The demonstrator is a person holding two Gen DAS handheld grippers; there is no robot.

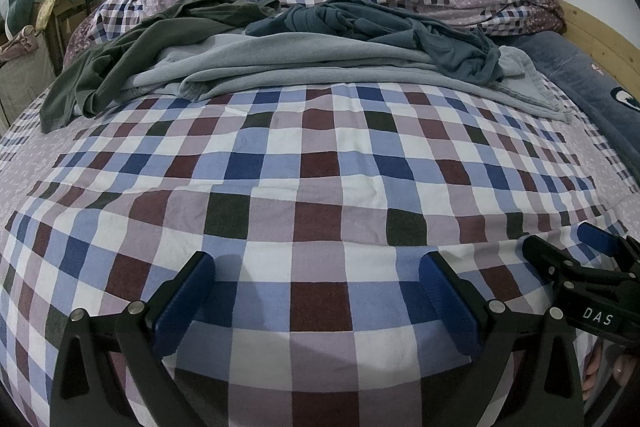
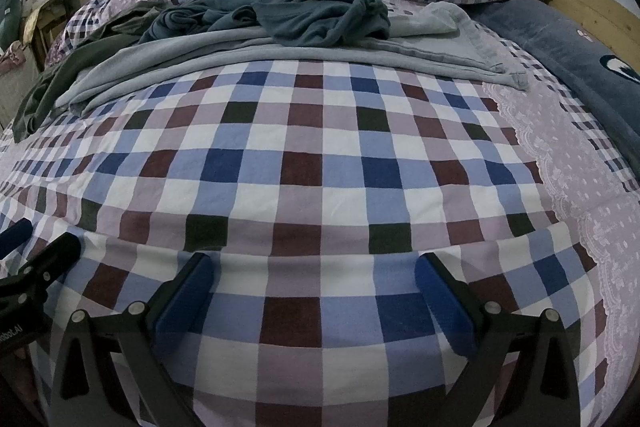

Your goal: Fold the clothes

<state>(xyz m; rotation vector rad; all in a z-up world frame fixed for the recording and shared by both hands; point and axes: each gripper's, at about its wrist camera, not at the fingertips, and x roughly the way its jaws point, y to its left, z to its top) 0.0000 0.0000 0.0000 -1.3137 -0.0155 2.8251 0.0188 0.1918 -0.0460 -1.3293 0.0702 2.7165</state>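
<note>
Left wrist view shows my left gripper (image 1: pixel 316 291) with jaws spread wide, grasping nothing, above the checked bedsheet (image 1: pixel 320 167). My right gripper (image 2: pixel 314 291) is likewise released. I see the clothes well ahead in a pile (light grey garment (image 1: pixel 280 63), teal one (image 1: pixel 380 27) on top, dark green one (image 1: pixel 120 55) at left)

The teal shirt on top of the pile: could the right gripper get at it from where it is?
Probably yes. The right gripper is open, and only bare checked sheet lies between it and the teal shirt, which sits uncovered atop the pile.
</note>
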